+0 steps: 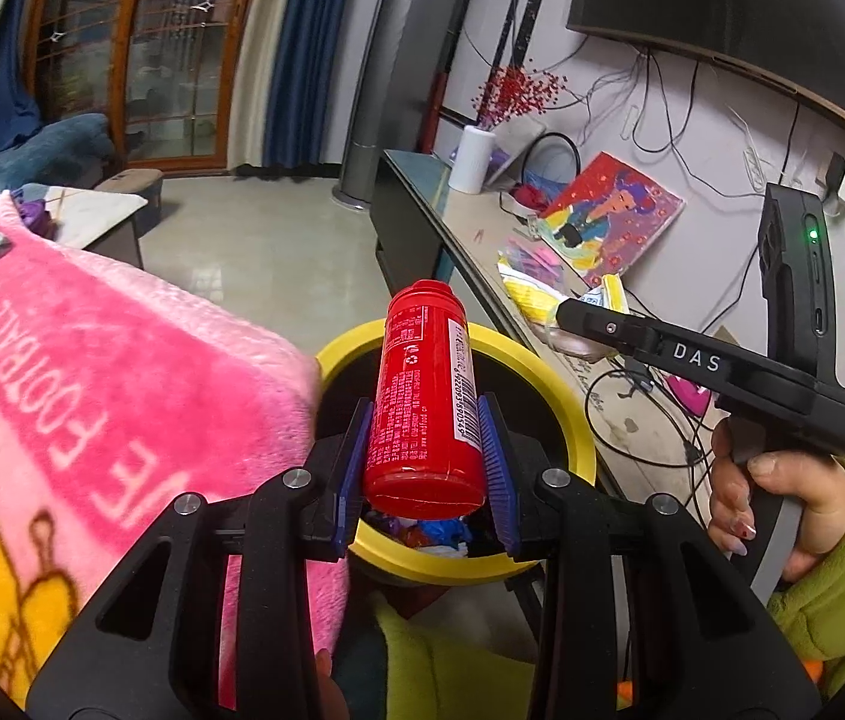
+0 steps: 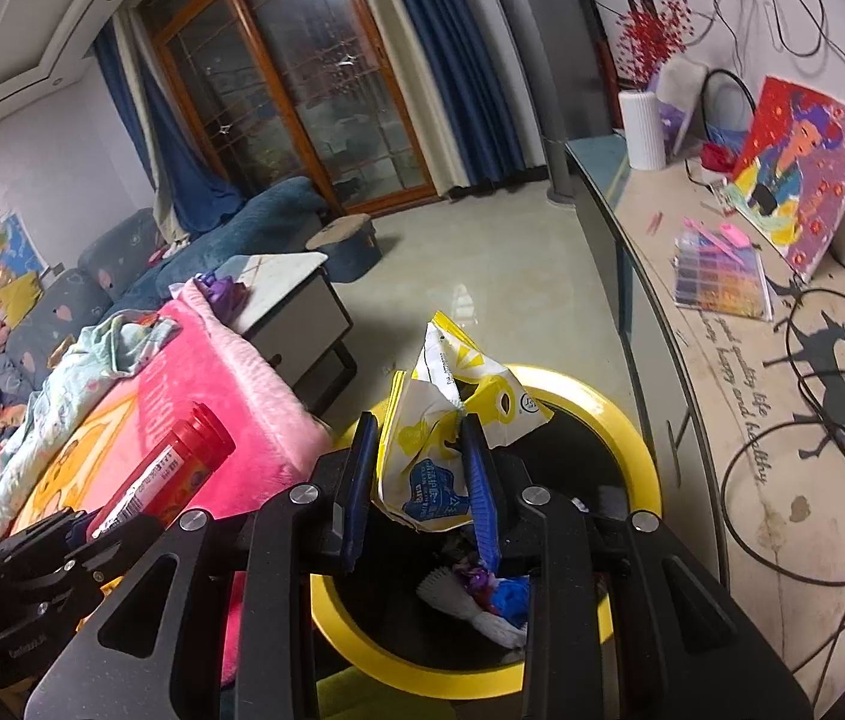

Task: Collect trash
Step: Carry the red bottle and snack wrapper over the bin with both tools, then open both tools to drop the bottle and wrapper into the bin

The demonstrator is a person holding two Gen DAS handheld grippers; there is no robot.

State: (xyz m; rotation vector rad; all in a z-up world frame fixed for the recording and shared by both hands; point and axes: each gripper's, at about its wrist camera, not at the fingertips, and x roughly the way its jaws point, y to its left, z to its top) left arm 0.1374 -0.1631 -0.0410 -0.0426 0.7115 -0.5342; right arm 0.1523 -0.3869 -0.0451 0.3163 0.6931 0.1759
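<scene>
My left gripper [image 1: 427, 420] is shut on a red plastic bottle [image 1: 422, 396] and holds it over the yellow-rimmed black bin [image 1: 572, 414]. My right gripper [image 2: 422, 450] is shut on a crumpled yellow and white wrapper [image 2: 434, 426] above the same bin [image 2: 632, 450]. The bin holds several crumpled pieces of trash [image 2: 494, 594]. In the right wrist view the red bottle [image 2: 164, 474] shows at the left in the other gripper. In the left wrist view the right gripper's body [image 1: 722, 372] shows at the right, its fingertips hidden.
A pink blanket [image 1: 92, 396] lies left of the bin. A long TV console [image 2: 752, 360] stands to the right with cables, a painting [image 2: 794, 168], a colour sheet [image 2: 722, 276] and a white vase [image 2: 641, 126]. A coffee table [image 2: 296, 300] and blue sofa stand beyond.
</scene>
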